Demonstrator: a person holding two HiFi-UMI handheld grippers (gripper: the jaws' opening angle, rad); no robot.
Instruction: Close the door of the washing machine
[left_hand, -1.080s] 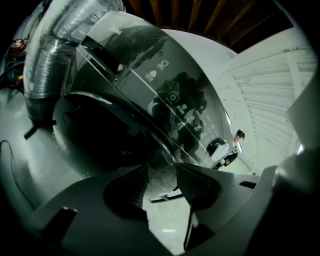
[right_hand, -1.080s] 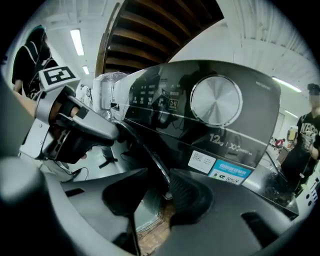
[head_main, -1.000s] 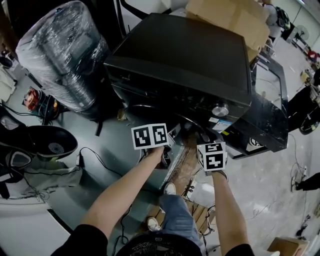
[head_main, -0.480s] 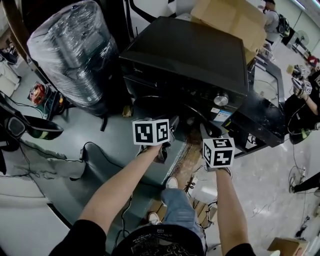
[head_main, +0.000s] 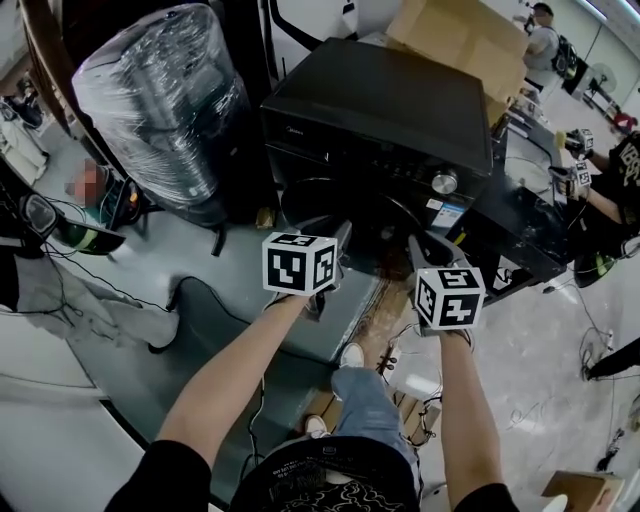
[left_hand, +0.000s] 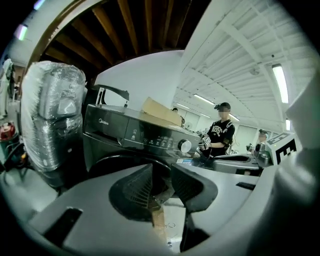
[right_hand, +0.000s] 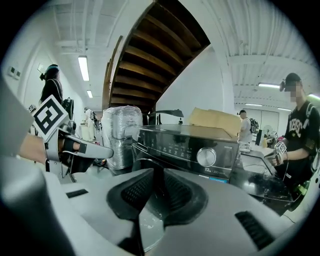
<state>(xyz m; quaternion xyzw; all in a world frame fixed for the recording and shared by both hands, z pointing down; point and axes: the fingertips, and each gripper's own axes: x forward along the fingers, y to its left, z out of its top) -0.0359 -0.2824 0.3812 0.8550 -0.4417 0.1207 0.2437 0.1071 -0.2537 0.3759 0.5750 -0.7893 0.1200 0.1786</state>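
your left gripper (left_hand: 161, 176) has just been closing its jaws and they stand at a narrow gap, with nothing between them. your right gripper (right_hand: 159, 182) has also been closing, its gap is slimmer still, and it grips nothing either. both point at the front of the black washing machine (head_main: 390, 100), near its dark drum opening (head_main: 330, 205). the door (head_main: 515, 235) stands swung open to the right, beyond your right gripper.
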